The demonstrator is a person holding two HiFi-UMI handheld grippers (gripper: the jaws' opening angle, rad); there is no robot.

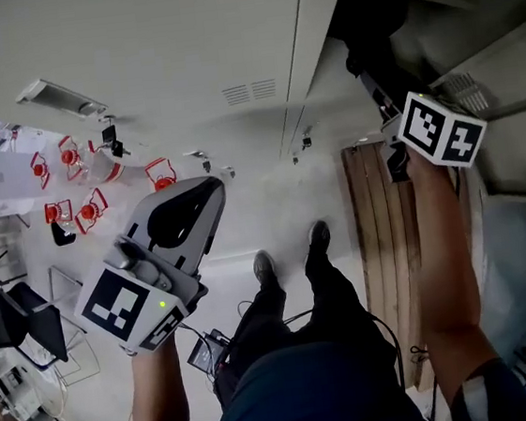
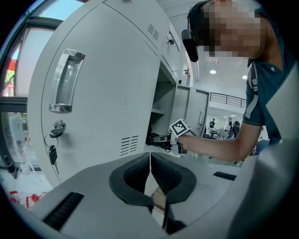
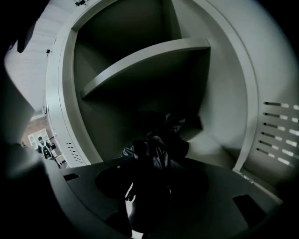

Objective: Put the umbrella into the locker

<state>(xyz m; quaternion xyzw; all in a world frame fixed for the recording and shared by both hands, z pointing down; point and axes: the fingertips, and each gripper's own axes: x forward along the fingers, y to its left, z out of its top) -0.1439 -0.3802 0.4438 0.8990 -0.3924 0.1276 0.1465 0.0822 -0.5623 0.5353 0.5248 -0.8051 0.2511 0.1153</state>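
Inside open grey metal locker [image 3: 229,93], right claw [image 3: 147,182] grasping dark folded fabric umbrella [image 3: 161,144] under shelf [image 3: 149,60], left claw [image 2: 150,172] clenched, empty.

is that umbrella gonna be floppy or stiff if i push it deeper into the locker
The umbrella shows loose, crumpled dark fabric, so its outside probably flops and bunches. The right gripper seems shut on it, hinting at a stiffer core. It would likely drag, not roll, on the locker floor.

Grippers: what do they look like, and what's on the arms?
Left gripper: light grey shell, black ribbed claw pads. Right gripper looks the same grey. Each carries a white cube with black square markers. Short dark teal sleeve.
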